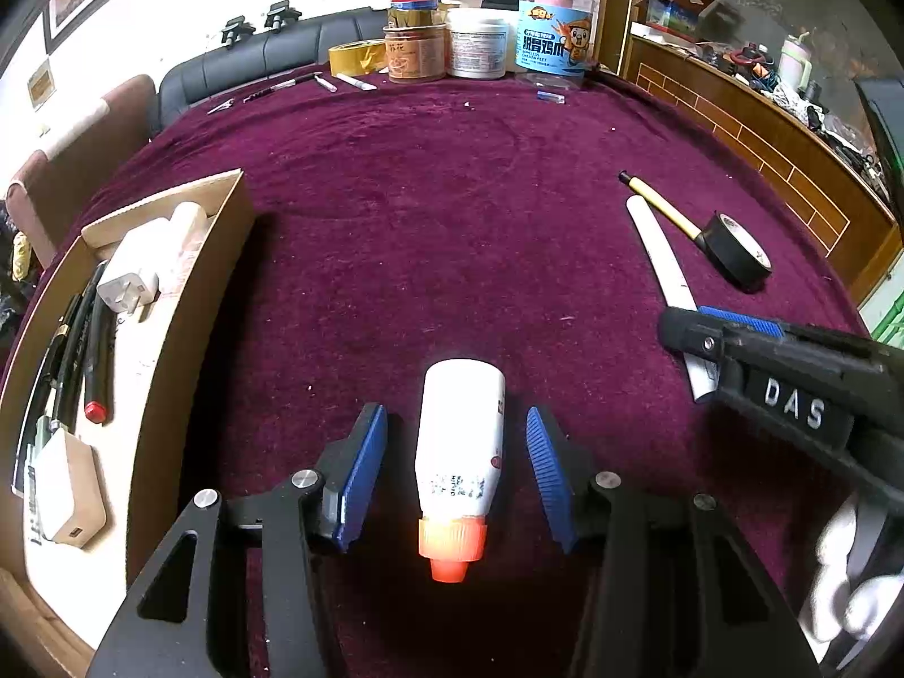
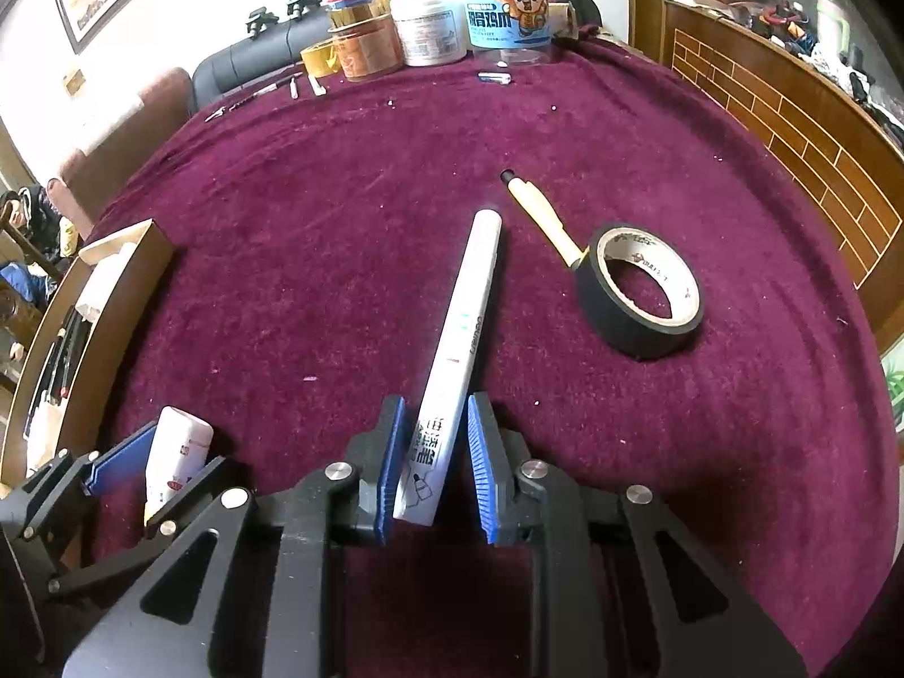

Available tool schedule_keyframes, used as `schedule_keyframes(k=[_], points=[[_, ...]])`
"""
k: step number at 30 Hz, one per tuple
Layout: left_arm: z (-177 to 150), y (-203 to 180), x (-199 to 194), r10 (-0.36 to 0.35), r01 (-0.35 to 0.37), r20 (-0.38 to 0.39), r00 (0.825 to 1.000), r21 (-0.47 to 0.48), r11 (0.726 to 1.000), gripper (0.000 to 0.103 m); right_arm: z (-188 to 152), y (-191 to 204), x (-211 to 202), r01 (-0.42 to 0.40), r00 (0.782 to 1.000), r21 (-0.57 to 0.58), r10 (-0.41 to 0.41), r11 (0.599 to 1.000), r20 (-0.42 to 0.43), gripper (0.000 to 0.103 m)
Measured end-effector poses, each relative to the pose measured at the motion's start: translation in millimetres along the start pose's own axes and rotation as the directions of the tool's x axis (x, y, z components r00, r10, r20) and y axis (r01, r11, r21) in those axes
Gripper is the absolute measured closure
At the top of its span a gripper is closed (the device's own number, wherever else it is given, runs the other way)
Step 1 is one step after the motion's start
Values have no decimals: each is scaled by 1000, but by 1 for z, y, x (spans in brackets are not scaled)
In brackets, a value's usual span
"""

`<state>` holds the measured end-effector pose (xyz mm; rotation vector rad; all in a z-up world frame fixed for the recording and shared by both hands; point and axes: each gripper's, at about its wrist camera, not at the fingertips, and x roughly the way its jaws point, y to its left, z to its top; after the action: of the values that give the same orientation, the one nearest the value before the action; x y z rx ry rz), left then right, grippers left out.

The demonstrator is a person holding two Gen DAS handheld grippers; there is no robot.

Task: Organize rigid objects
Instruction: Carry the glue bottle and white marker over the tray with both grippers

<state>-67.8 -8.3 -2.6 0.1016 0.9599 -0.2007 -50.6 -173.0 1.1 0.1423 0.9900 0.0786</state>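
Observation:
A white glue bottle (image 1: 460, 446) with an orange cap lies on the purple cloth between the open blue pads of my left gripper (image 1: 456, 472), with gaps on both sides; it also shows in the right wrist view (image 2: 178, 455). My right gripper (image 2: 432, 466) straddles the near end of a long white marker (image 2: 460, 350); its left pad touches the marker, a gap shows on the right. A yellow pen (image 2: 542, 217) and a black tape roll (image 2: 644, 291) lie beyond. A cardboard box (image 1: 186, 305) at the left holds chargers and pens.
Jars, tubs and a yellow tape roll (image 1: 356, 56) stand at the table's far edge, with small tools (image 1: 282, 85) beside them. A wooden counter (image 1: 763, 130) runs along the right. A sofa (image 1: 254, 62) stands behind the table.

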Motion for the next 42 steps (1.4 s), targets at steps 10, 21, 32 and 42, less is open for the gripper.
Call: schedule_keyframes(k=[10,21,32,42], points=[[0,0,0,-2,2,0,1000,-2,1000,58,26,14,19,69,998,-54,-70,996,-3,83],[0,0,0,-8,8,2,1000,-10,1000,57,-9,3,-6,-22,999,-27,21,999,-42,90],[0,1,0,-8,8,1,1000,-12,1000,57,-16,0,-13,-33,998,-13,32,999,-49,89],[0,1,0,-6,6,2,1000,-19,1000,57,25,18,10,37,999,-72,-40,997,-34,62]])
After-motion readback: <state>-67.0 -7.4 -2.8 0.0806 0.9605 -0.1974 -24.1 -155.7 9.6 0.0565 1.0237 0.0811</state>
